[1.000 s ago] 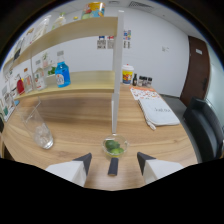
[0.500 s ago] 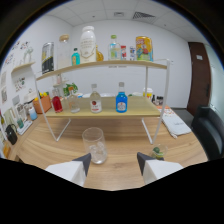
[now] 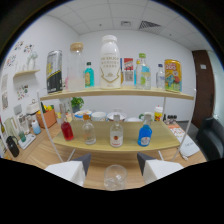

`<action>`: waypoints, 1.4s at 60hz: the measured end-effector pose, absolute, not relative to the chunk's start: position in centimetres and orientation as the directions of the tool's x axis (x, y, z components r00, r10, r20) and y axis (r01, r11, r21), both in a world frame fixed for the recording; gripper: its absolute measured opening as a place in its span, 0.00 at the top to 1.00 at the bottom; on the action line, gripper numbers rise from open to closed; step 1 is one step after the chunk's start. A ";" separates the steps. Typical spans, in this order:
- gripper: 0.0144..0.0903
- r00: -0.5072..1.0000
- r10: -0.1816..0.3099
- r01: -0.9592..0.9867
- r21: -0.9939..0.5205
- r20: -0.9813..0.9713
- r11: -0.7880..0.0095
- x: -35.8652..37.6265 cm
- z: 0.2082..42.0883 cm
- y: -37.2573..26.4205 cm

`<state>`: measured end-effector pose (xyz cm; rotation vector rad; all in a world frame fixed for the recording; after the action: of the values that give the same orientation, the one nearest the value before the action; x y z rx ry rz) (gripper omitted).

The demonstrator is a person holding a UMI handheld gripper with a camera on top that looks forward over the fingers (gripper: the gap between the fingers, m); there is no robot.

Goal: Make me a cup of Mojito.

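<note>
No text is readable; labels on the white bottle [image 3: 110, 62] and yellow can [image 3: 172, 75], upper centre and right, stay illegible.

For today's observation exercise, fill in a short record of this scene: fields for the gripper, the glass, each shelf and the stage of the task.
gripper: open, holding nothing
glass: clear, upright, looks empty, between the fingers
lower shelf: red bottle, two clear bottles, blue bottle
upper shelf: white bottle, yellow can, other bottles and cans
task stage: nothing poured yet
</note>
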<state>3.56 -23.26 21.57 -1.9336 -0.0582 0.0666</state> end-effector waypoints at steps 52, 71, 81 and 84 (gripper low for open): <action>0.73 0.997 0.071 0.018 -0.911 -0.013 -0.411 4.0 19.7 -12.0; 0.74 0.999 0.016 0.052 -0.916 0.050 -0.398 9.9 20.8 -18.6; 0.74 0.995 -0.011 0.081 -0.885 0.097 -0.458 12.6 17.6 -21.3; 0.74 0.992 -0.012 0.106 -0.874 0.127 -0.474 12.9 16.7 -21.8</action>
<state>12.86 -21.80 16.73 -2.0603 -0.0665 -0.1386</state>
